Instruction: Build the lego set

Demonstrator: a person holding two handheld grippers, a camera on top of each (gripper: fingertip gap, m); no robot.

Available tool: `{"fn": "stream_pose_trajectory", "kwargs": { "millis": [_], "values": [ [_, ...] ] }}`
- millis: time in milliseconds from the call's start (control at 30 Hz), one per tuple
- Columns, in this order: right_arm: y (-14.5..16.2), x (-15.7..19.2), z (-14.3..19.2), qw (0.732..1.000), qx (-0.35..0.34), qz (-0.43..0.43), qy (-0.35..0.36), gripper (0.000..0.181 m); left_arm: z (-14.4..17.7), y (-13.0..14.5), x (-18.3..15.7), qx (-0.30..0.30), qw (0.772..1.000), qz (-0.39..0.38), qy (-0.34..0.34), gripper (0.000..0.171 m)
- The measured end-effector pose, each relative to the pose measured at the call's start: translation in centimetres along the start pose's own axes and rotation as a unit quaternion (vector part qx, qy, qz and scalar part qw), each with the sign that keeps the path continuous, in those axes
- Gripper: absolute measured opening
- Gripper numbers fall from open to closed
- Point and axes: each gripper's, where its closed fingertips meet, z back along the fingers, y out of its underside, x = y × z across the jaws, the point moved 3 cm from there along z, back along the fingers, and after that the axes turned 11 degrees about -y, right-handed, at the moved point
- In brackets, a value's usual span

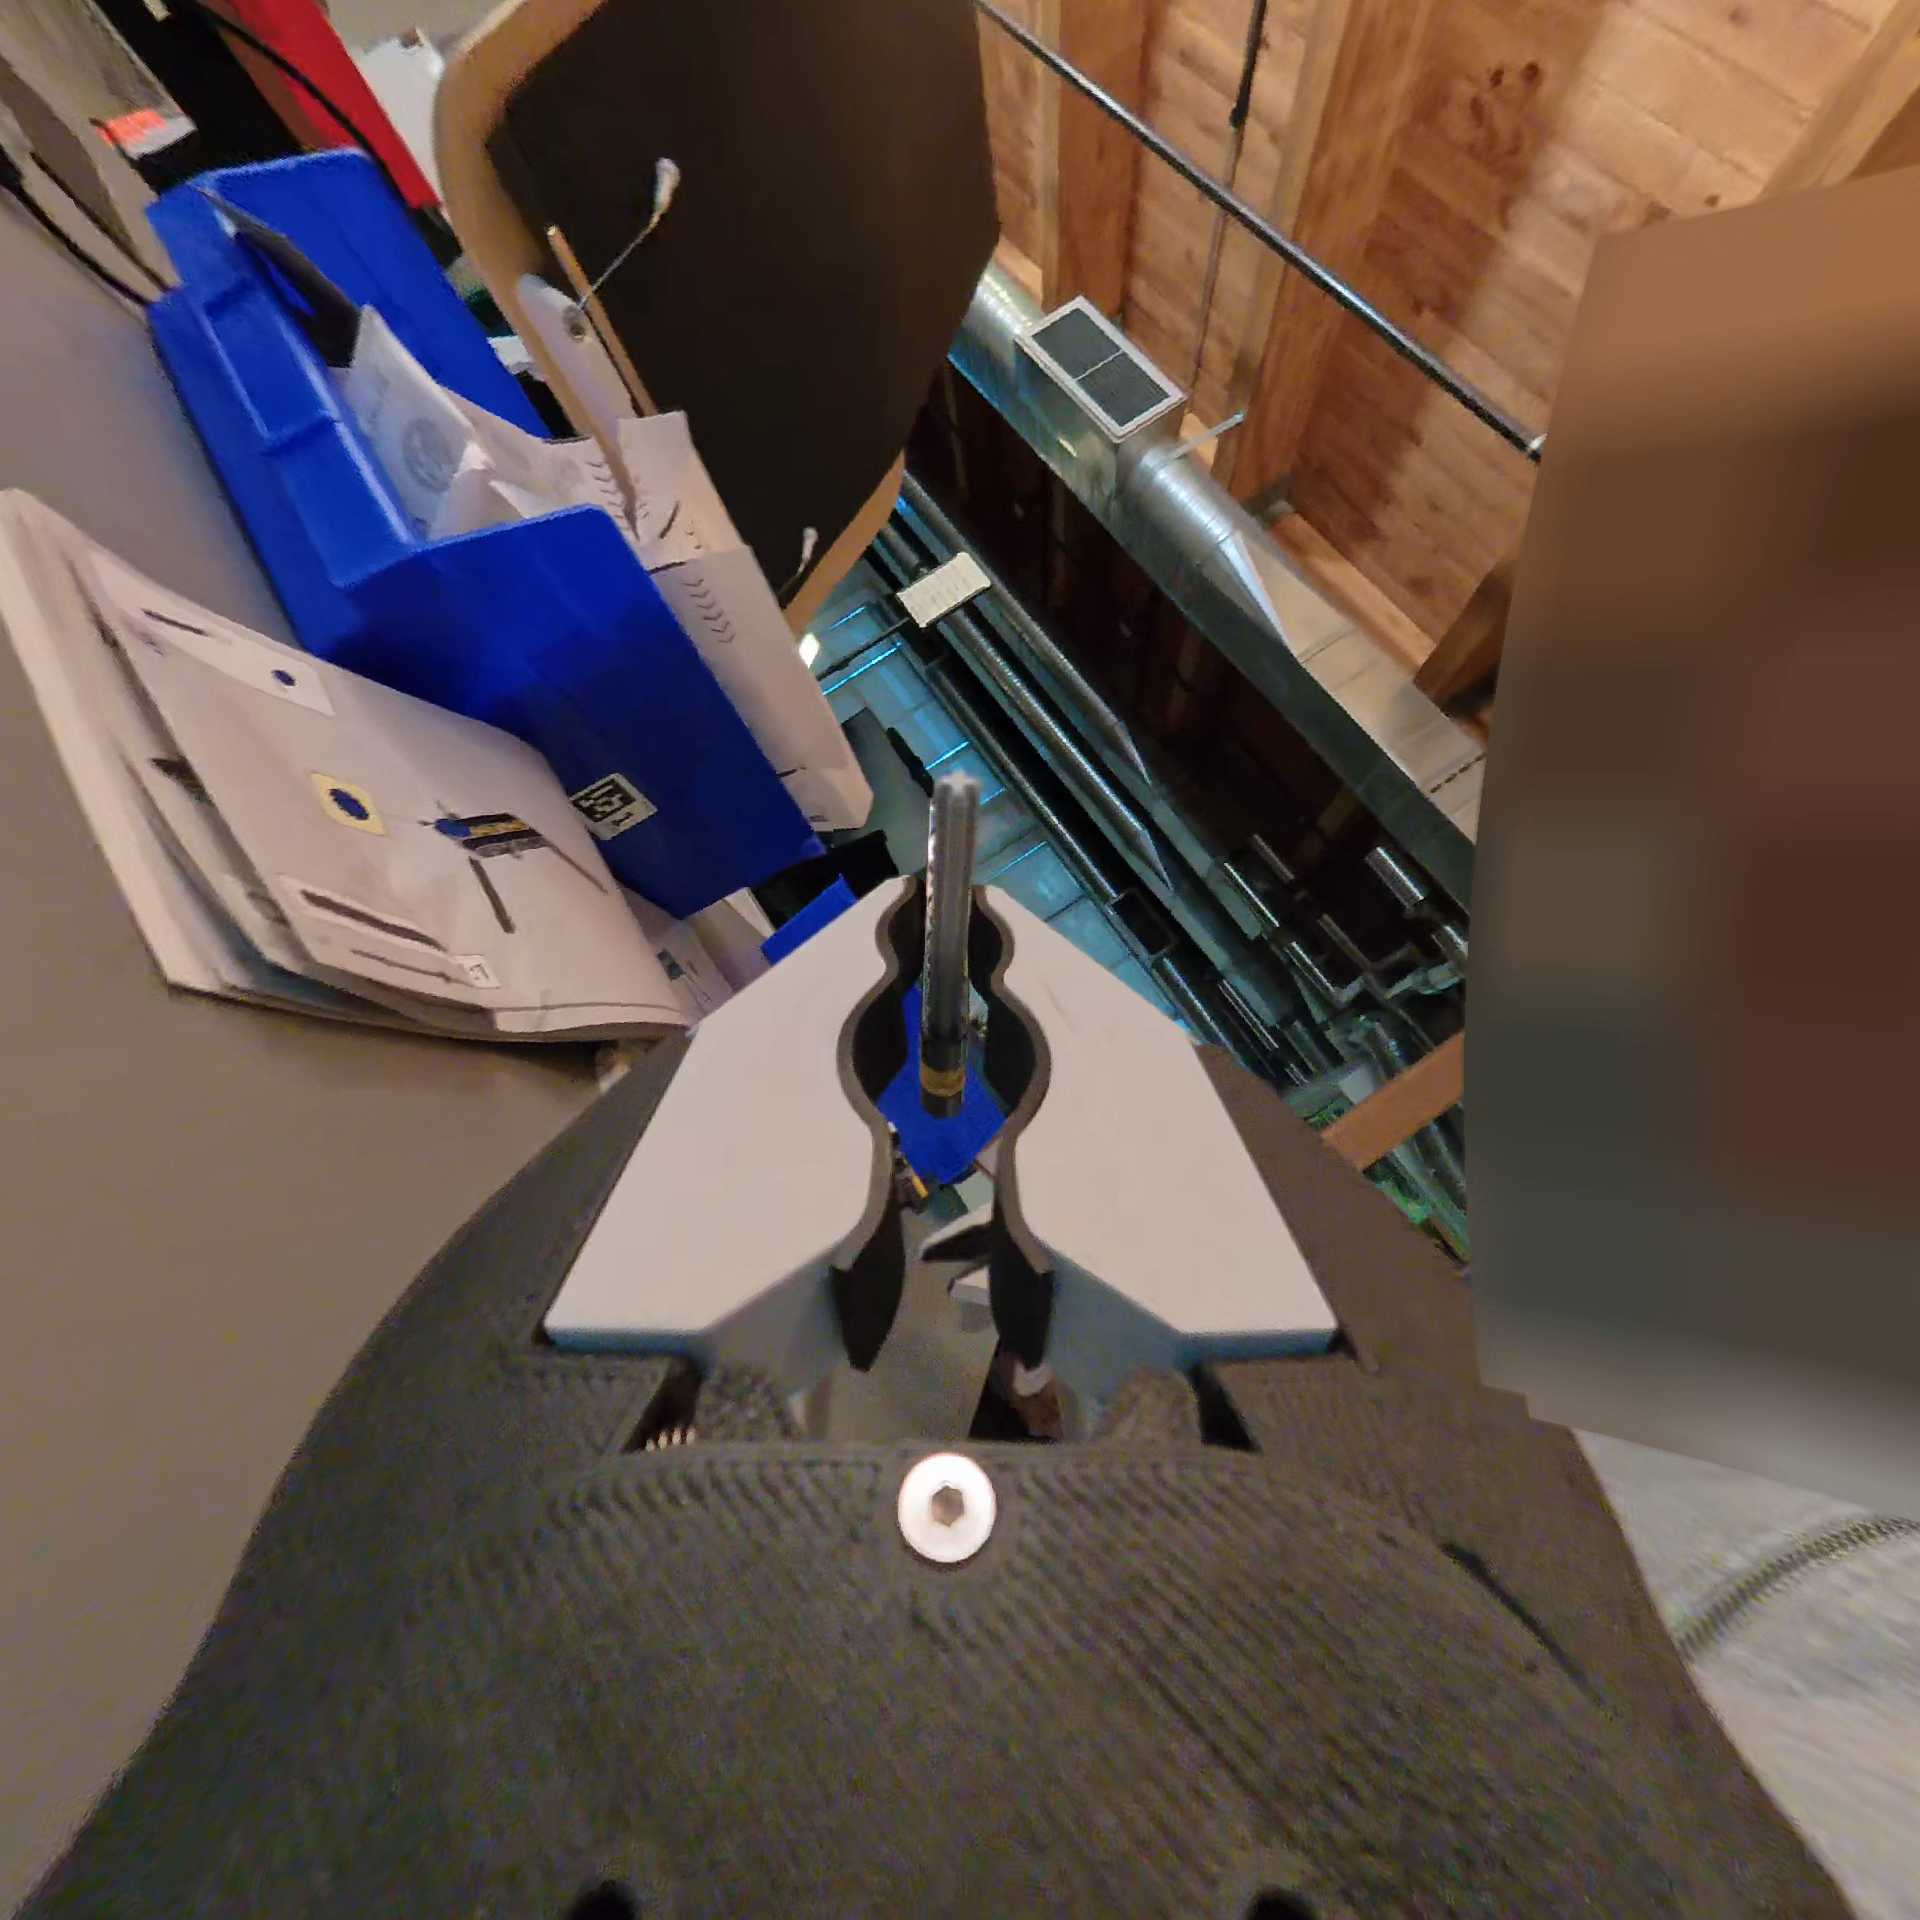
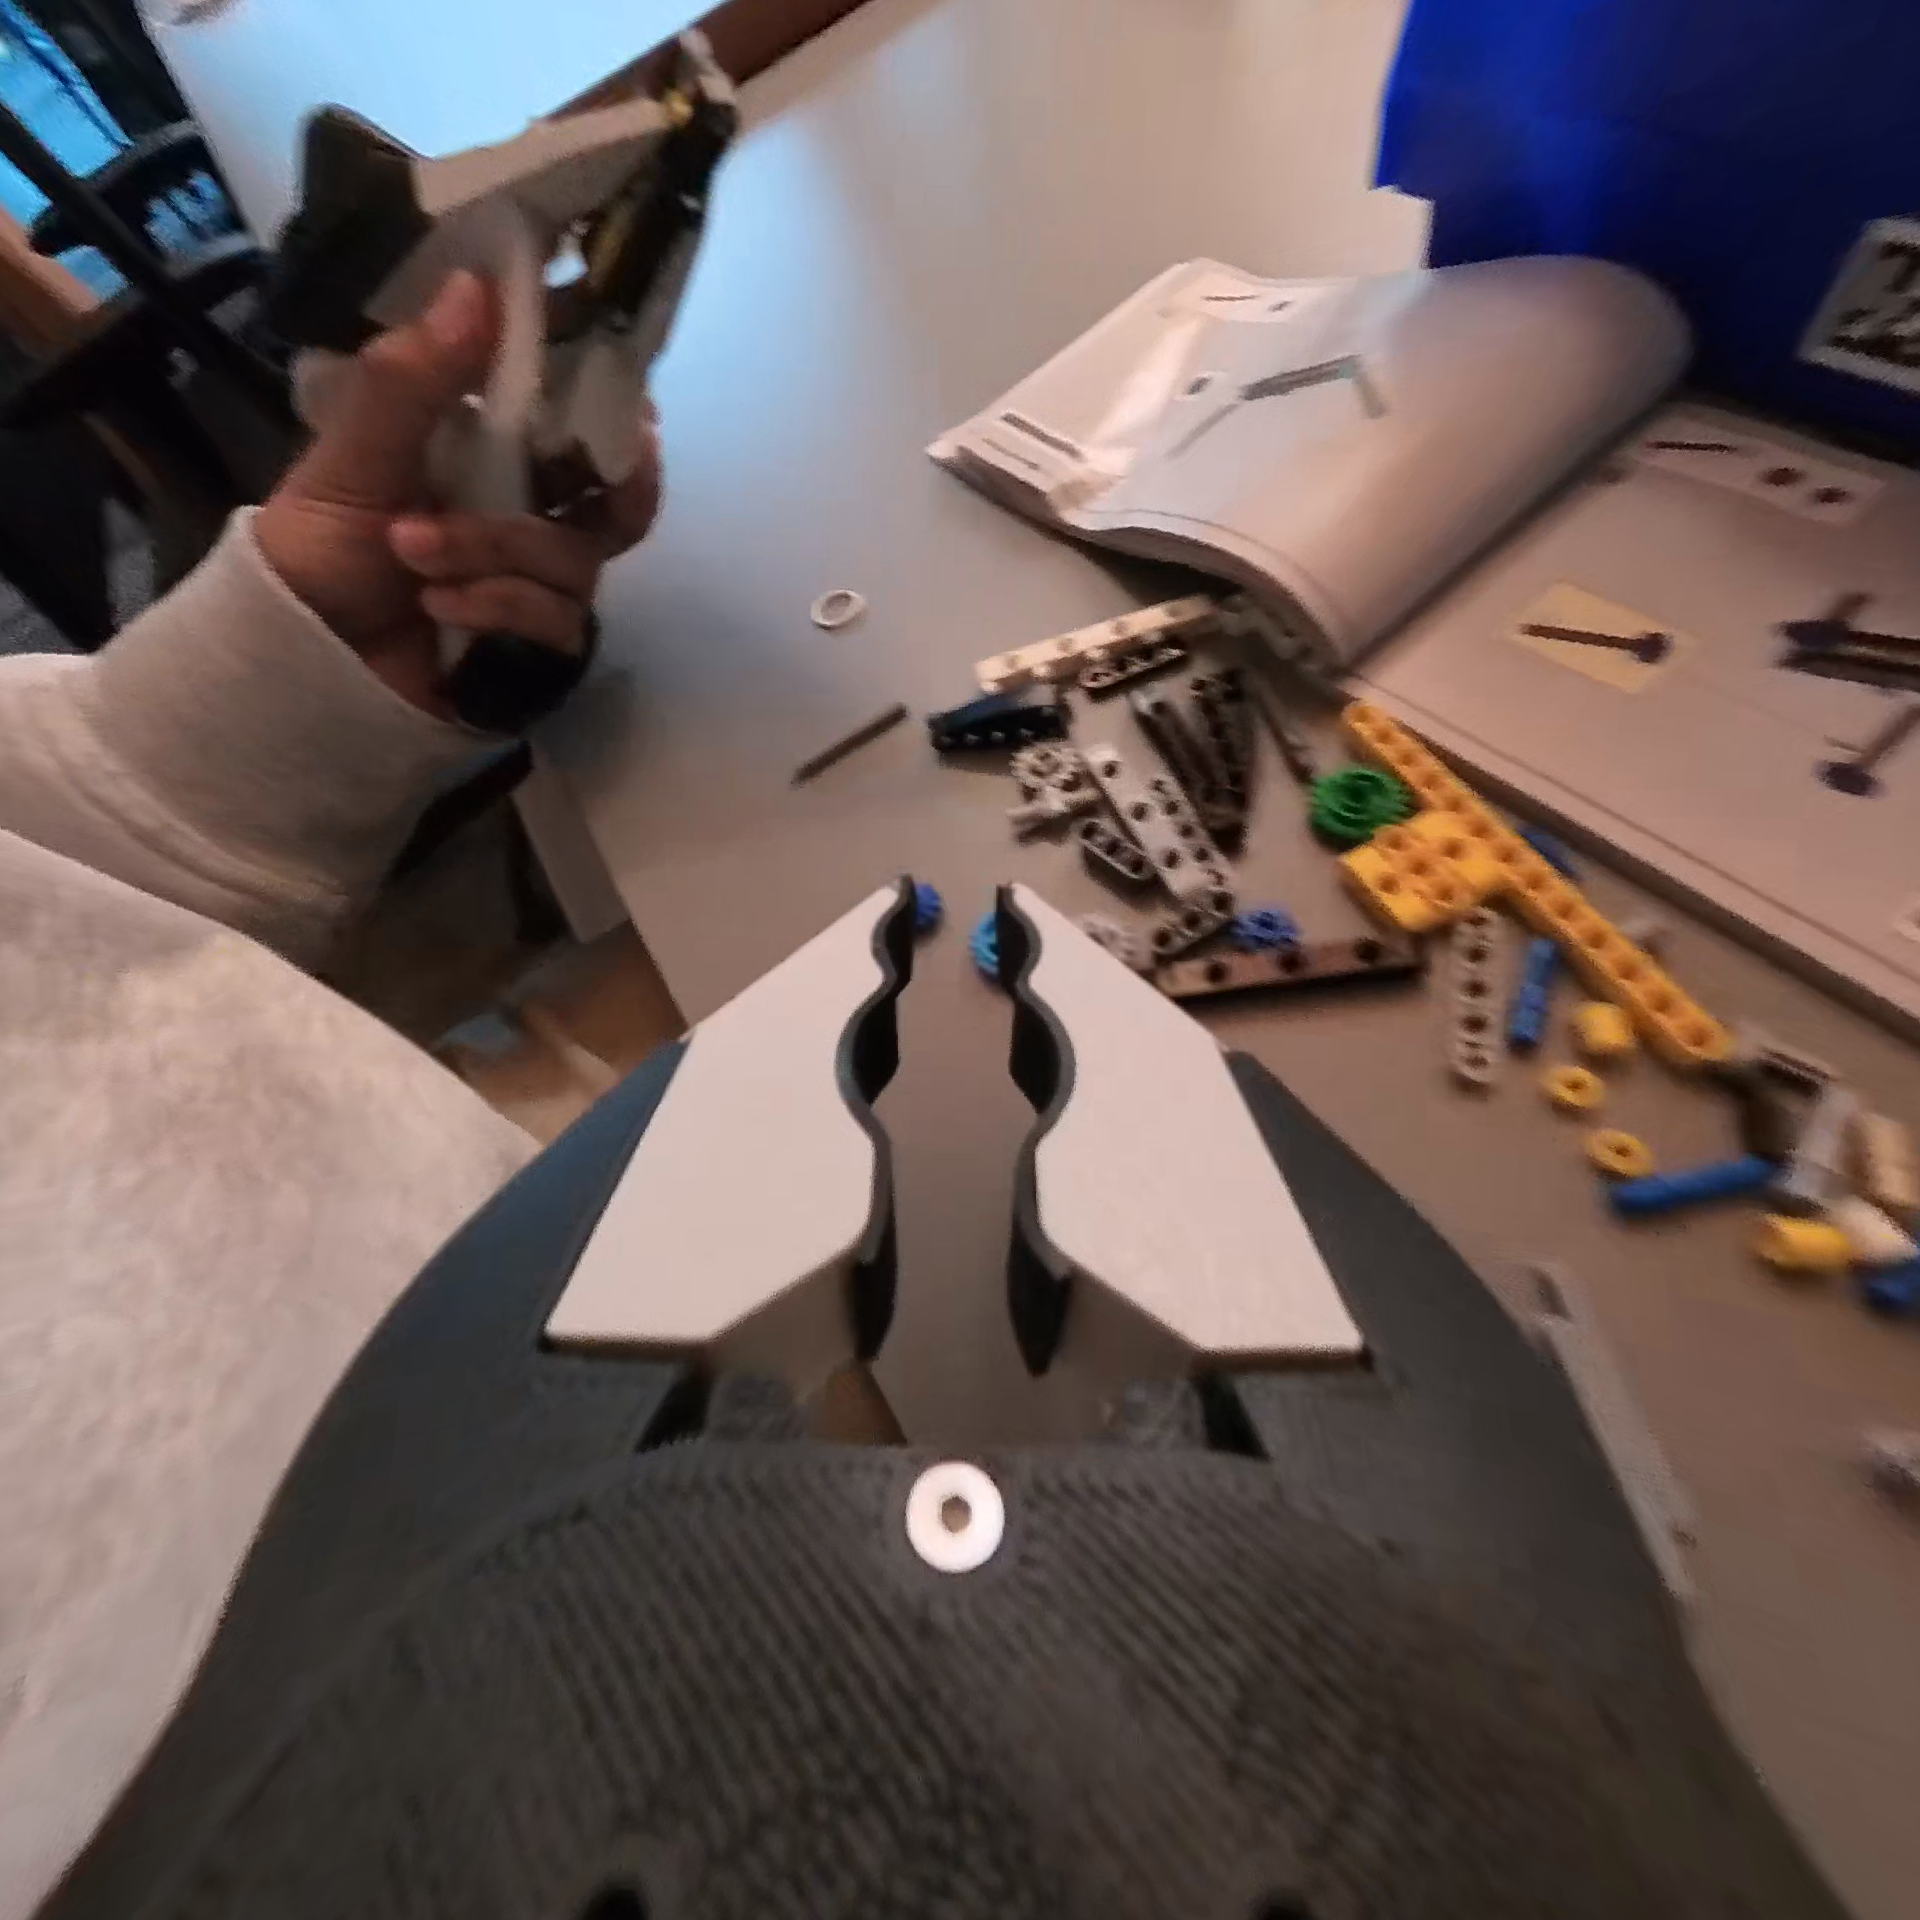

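Observation:
My left gripper [image 1: 948,896] is raised off the table and tilted upward. It is shut on a small lego assembly: a grey axle [image 1: 951,883] with a black and yellow end on a blue piece [image 1: 940,1132]. The axle sticks out past the fingertips. The right wrist view shows this gripper [image 2: 707,104] at upper left, held in a hand [image 2: 447,499]. My right gripper [image 2: 951,899] is open and empty, low over the grey table [image 2: 935,364]. Small blue gears [image 2: 985,940] lie just past its fingertips. Loose lego parts [image 2: 1143,821] lie to its right.
An open instruction booklet [image 2: 1351,416] [image 1: 364,831] lies by a blue bin [image 1: 520,644] [image 2: 1662,156]. A yellow beam assembly [image 2: 1455,862], a green gear [image 2: 1356,800], a black axle [image 2: 847,743] and a white ring [image 2: 840,609] lie on the table. A light sleeve [image 2: 208,707] is at left. Left tips to right tips: about 20 cm.

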Motion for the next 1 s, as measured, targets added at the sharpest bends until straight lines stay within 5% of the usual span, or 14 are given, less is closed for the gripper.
{"fn": "stream_pose_trajectory", "kwargs": {
  "millis": [233,567,1000],
  "values": [
    [0.4,1.9,-2.5,0.999,0.012,-0.004,-0.045,0.017,-0.3,0.5,0.2,0.011,1.000,0.006,0.006,0.005],
    [0.1,-0.1,-0.9,1.000,-0.012,-0.019,-0.020,0.019,-0.7,1.2,0.1,0.025,1.000,-0.007,0.007,0.005],
    [-2.1,-6.7,0.8,0.993,0.032,0.053,0.096,0.014,-1.1,1.9,-0.2,0.037,0.999,-0.024,0.007,0.005]
  ]
}}
